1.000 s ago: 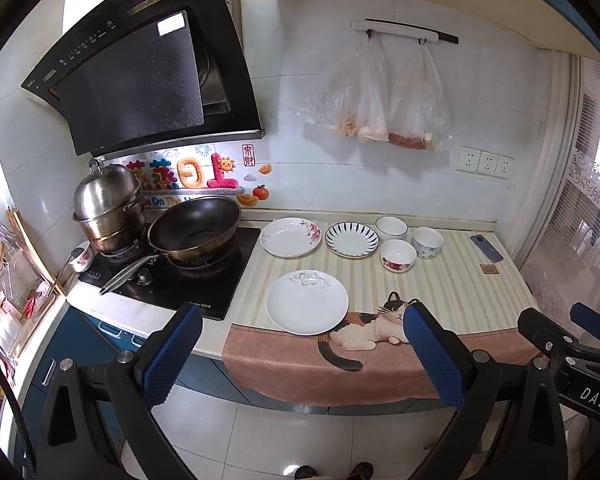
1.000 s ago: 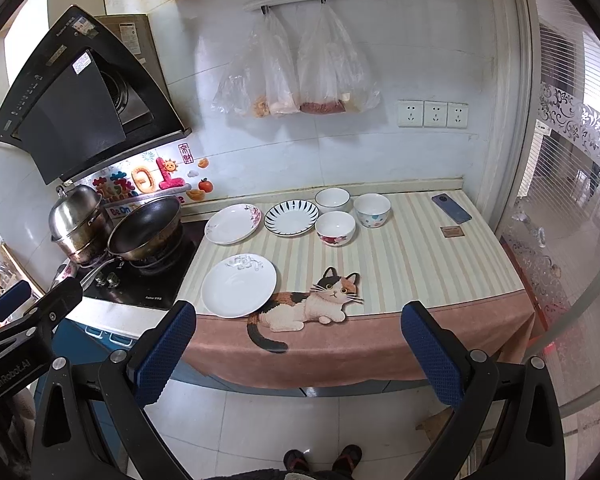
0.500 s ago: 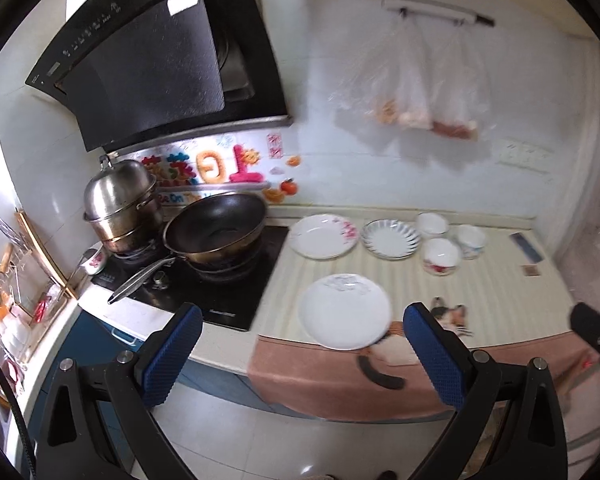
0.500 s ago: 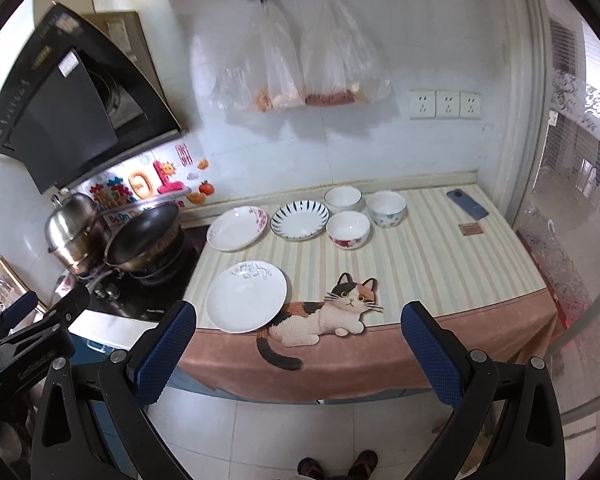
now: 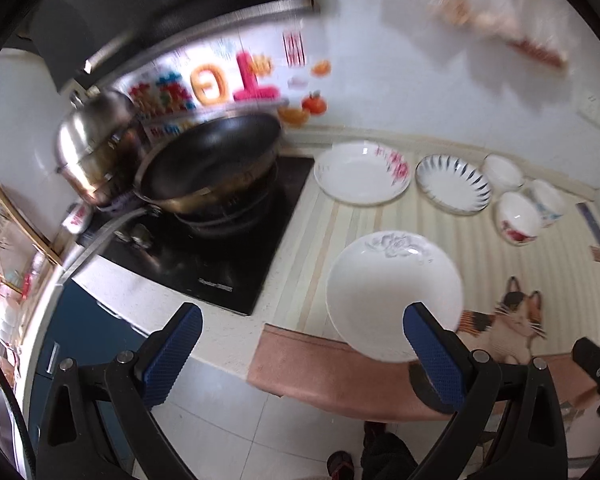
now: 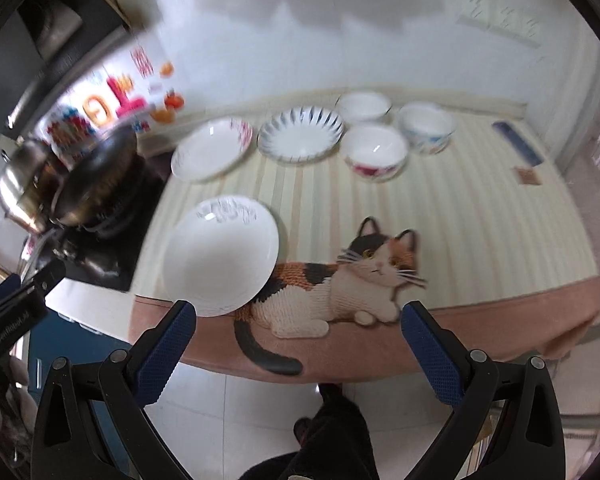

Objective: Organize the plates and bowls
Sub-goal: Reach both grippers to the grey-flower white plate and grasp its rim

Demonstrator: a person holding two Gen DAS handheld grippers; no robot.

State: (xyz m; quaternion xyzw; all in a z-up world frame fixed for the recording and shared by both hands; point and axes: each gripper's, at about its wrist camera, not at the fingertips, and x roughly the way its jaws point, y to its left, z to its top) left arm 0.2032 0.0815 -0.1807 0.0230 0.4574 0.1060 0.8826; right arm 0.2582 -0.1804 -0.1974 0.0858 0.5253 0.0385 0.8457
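Note:
A large white plate with a grey flower (image 5: 394, 292) (image 6: 220, 254) lies near the counter's front edge. Behind it stand a pink-flowered plate (image 5: 362, 176) (image 6: 210, 152) and a blue-striped plate (image 5: 452, 188) (image 6: 300, 138). Three bowls sit to their right: a plain white one (image 5: 502, 170) (image 6: 364, 106), a red-patterned one (image 5: 518, 220) (image 6: 376, 154) and a blue-patterned one (image 5: 548, 202) (image 6: 428, 126). My left gripper (image 5: 304, 344) is open, in front of the counter, its right finger overlapping the white plate's near rim. My right gripper (image 6: 298, 344) is open, short of the cat picture.
A black wok (image 5: 208, 164) and a steel pot (image 5: 92, 148) stand on the dark hob (image 5: 204, 248) at left. A striped cloth with a cat picture (image 6: 340, 280) covers the counter. A phone (image 6: 518, 142) lies at far right. The person's feet show on the floor tiles below.
Both grippers have moved forward and down towards the counter, so the plates and bowls look larger. The views are motion-blurred. Both stay open.

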